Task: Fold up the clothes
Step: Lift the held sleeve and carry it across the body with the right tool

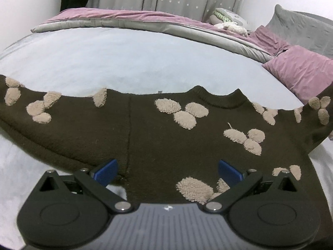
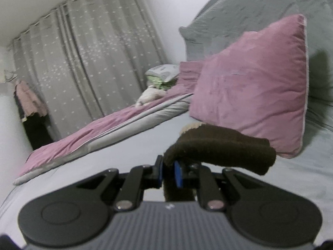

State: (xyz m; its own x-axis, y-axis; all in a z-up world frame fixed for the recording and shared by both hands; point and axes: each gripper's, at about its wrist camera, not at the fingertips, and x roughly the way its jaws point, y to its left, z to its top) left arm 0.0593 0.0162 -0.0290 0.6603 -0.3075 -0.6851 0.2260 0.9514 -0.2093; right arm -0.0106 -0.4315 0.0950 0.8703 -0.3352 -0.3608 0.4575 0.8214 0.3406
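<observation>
A dark brown sweater [image 1: 145, 129] with fuzzy beige patches lies spread flat on the pale blue bed sheet [image 1: 124, 58], neckline toward the far side. My left gripper [image 1: 168, 171] is open just above the sweater's body near the left armpit seam, its blue pads wide apart and empty. My right gripper [image 2: 169, 174] is shut on a sleeve of the sweater [image 2: 220, 148]; the cuff end droops over to the right, lifted above the sheet [image 2: 104, 166].
A pink pillow [image 2: 254, 87] and grey pillow [image 2: 260, 12] stand to the right. A pink and grey duvet [image 1: 129, 18] is bunched along the far side, with small soft items [image 1: 229, 18] on it. Grey starred curtains [image 2: 93, 62] hang behind.
</observation>
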